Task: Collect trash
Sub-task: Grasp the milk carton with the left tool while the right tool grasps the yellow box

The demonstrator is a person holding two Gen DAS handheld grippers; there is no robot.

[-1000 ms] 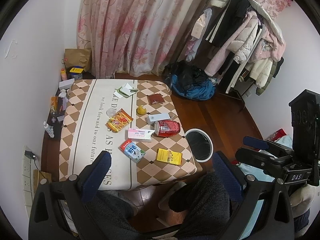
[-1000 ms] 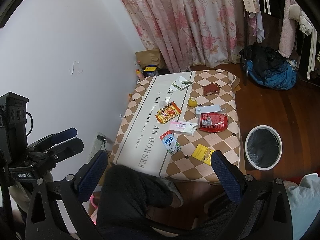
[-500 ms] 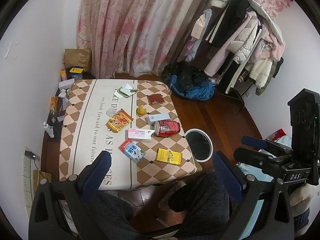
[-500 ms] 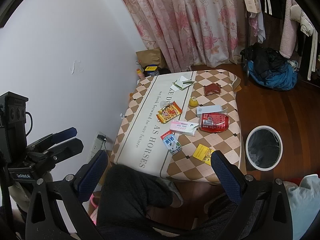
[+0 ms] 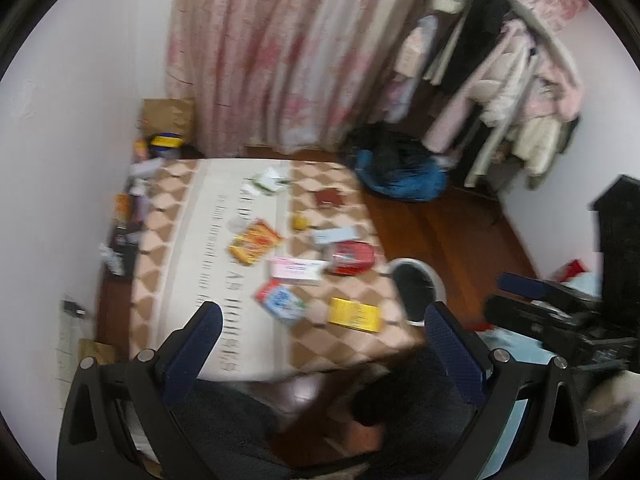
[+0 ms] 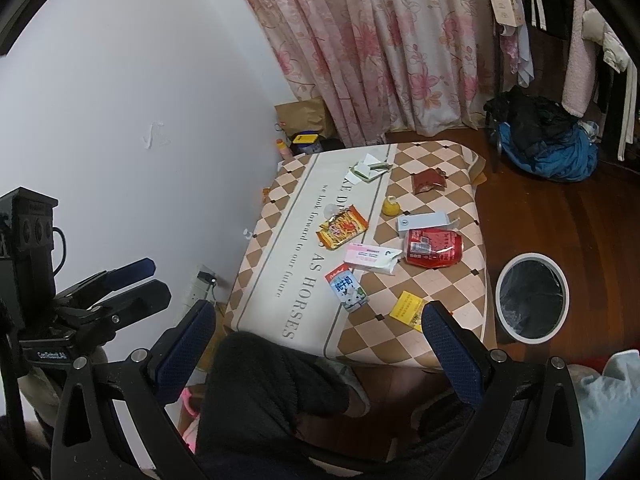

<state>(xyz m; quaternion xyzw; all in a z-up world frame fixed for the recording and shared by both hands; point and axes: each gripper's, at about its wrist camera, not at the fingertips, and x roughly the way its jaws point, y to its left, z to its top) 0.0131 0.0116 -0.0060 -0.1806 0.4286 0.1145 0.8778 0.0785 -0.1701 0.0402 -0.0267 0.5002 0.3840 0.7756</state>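
Trash lies on a low table with a checked cloth (image 6: pixel 436 292): a crushed red can (image 6: pixel 434 247) (image 5: pixel 352 257), an orange snack bag (image 6: pixel 342 227) (image 5: pixel 254 241), a pink-and-white tissue pack (image 6: pixel 372 258), a blue-and-white milk carton (image 6: pixel 347 287) (image 5: pixel 282 300), a yellow packet (image 6: pixel 408 306) (image 5: pixel 354 314), a grey box (image 6: pixel 420 222), a brown pouch (image 6: pixel 429 181). A white bin with a black liner (image 6: pixel 532 298) (image 5: pixel 414 290) stands at the table's right. My left gripper (image 5: pixel 322 344) and right gripper (image 6: pixel 316 344) are open, empty, held high above the table's near edge.
A yellow fruit peel (image 6: pixel 391 206) and white papers (image 6: pixel 366 170) lie farther back. Pink curtains (image 6: pixel 380 48) hang behind. A blue-and-black bundle (image 6: pixel 548 148) lies on the wooden floor by a clothes rack. My knees (image 6: pixel 276 392) are below the grippers.
The left wrist view has blurred and the table has shifted up and right in it, so my left gripper is moving. The right gripper has barely moved. Both stay open.
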